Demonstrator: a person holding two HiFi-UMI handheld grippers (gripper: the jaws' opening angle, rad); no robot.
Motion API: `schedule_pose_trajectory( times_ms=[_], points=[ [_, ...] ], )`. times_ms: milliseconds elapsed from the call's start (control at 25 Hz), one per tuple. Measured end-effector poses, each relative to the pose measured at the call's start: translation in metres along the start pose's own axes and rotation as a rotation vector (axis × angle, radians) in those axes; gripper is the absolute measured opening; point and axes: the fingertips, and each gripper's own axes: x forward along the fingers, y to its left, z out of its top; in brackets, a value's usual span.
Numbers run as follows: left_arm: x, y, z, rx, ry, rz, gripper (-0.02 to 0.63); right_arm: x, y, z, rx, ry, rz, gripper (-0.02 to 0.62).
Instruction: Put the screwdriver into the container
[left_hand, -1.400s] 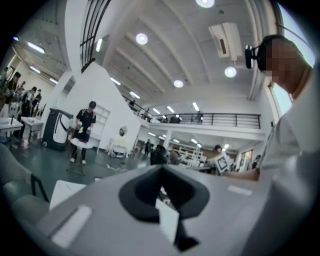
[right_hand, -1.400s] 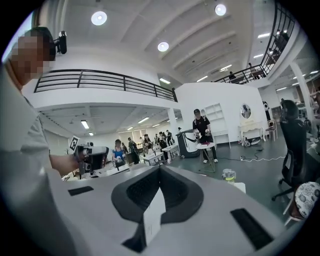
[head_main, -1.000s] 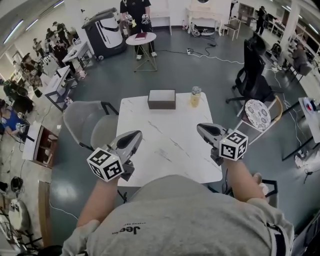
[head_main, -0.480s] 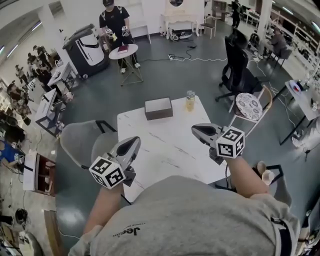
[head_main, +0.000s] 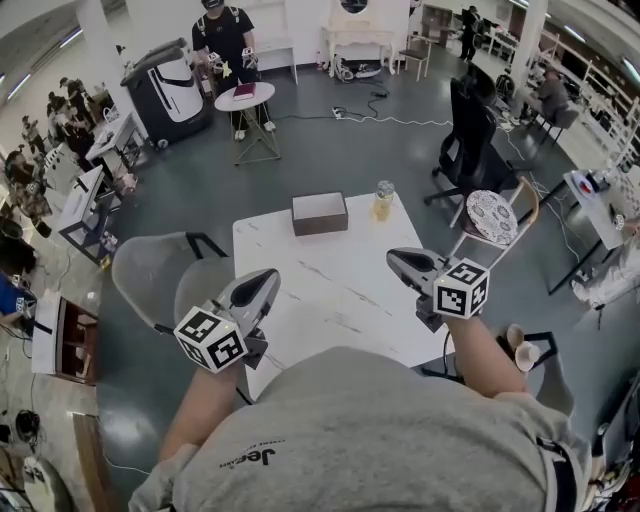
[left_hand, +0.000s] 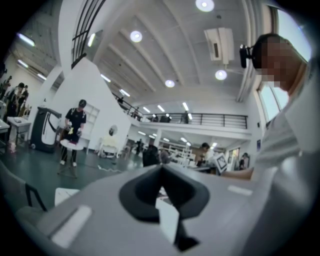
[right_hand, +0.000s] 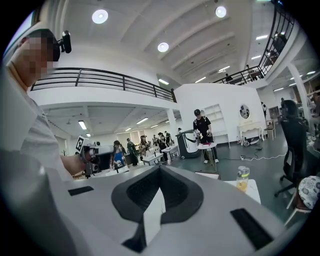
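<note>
On the white table (head_main: 330, 290) a grey-brown box container (head_main: 320, 213) stands at the far edge. No screwdriver shows in any view. My left gripper (head_main: 265, 278) hovers over the table's near left part, its jaws shut with nothing between them, as the left gripper view confirms (left_hand: 161, 167). My right gripper (head_main: 395, 258) hangs over the near right part, also shut and empty (right_hand: 160, 170). The right gripper view looks past its jaws to the table's far end (right_hand: 252, 187).
A bottle of yellow liquid (head_main: 384, 200) stands right of the box, also seen in the right gripper view as a bottle (right_hand: 242, 178). A grey chair (head_main: 150, 270) sits at the table's left, a patterned round stool (head_main: 492, 215) and a black office chair (head_main: 470, 130) at its right.
The head's view has shifted a little and both grippers have drifted slightly with it. Both stay shut and empty over the table's near side.
</note>
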Motion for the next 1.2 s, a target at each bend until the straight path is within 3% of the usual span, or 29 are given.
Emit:
schedule_pose_trajectory(
  times_ms=[1200],
  points=[
    [-0.008,0.007,-0.007,-0.027,-0.01,0.024,0.005,0.011,0.001,-0.01,-0.056,0.05,0.01,0.008]
  ],
)
